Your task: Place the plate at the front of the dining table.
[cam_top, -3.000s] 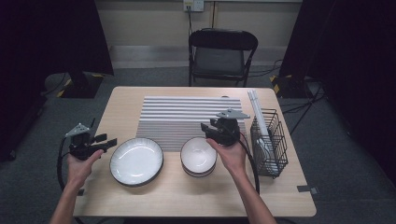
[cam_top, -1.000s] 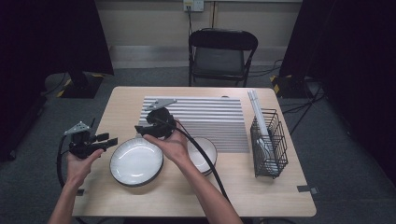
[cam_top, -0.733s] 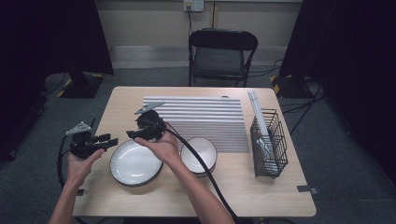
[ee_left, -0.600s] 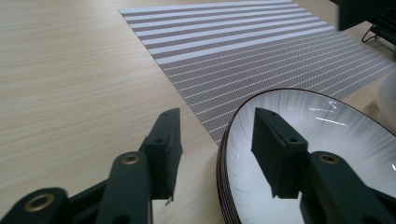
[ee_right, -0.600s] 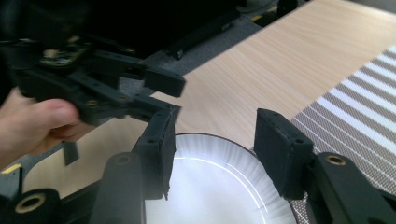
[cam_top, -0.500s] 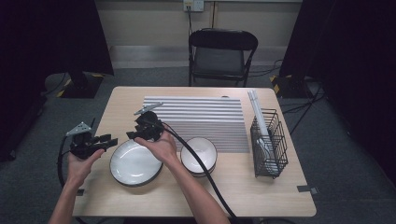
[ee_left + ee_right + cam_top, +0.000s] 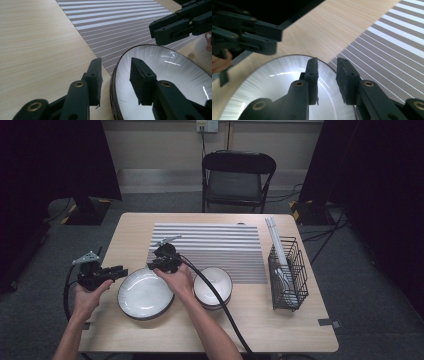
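Note:
A white plate with a dark rim (image 7: pixel 145 293) lies at the table's front left. My left gripper (image 7: pixel 117 271) sits at its left edge. In the left gripper view the left gripper (image 7: pixel 115 62) straddles the plate's rim (image 7: pixel 113 82), one jaw over the table and one over the plate, with gaps at both pads. My right gripper (image 7: pixel 152 265) is at the plate's far rim. In the right gripper view the right gripper (image 7: pixel 327 61) has the plate (image 7: pixel 274 82) rim between its jaws, untouched. Both pairs of jaws have just been closing.
A white bowl (image 7: pixel 213 286) stands just right of the plate, under my right forearm. Behind them lies a striped mat (image 7: pixel 210 245). A black wire basket (image 7: pixel 287 275) with white utensils stands at the right. A folding chair (image 7: pixel 237 180) is beyond the table.
My right gripper has crossed from the bowl leftwards to the plate's far rim and sunk towards it. The left hand has stayed at the plate's left edge.

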`<state>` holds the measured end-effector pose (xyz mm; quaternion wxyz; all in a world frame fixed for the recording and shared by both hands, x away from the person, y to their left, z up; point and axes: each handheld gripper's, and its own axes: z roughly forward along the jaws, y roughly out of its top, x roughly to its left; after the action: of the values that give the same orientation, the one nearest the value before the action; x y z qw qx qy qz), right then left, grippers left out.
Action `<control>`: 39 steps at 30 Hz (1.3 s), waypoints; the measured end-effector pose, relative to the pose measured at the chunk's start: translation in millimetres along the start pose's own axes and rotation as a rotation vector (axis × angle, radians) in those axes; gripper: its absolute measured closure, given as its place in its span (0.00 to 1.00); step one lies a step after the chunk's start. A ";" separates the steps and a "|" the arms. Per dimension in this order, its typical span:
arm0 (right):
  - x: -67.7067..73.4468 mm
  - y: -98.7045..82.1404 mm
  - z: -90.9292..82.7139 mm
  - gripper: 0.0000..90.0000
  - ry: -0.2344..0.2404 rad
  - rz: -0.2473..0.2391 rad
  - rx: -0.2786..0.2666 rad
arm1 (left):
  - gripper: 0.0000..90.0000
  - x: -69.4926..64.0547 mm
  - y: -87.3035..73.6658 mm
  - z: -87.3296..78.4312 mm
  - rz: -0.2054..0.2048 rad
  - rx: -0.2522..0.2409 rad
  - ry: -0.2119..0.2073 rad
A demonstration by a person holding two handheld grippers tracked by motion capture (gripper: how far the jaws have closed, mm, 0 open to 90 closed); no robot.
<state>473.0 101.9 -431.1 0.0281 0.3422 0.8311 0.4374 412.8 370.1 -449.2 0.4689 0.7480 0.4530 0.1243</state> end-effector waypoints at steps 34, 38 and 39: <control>-12.0 -13.1 11.3 0.97 -0.084 0.092 0.029 | 0.84 3.4 -8.6 14.9 -0.009 0.072 -0.002; -11.7 -13.4 11.5 0.96 -0.086 0.087 0.029 | 0.87 4.2 -9.8 16.3 -0.009 0.060 -0.019; -11.6 -13.3 11.5 0.96 -0.086 0.089 0.029 | 0.88 4.4 -10.0 16.6 -0.002 0.061 -0.020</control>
<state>478.7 98.1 -451.0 0.0394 0.3975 0.8194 0.4112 419.8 365.3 -467.2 0.4506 0.7626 0.4527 0.1023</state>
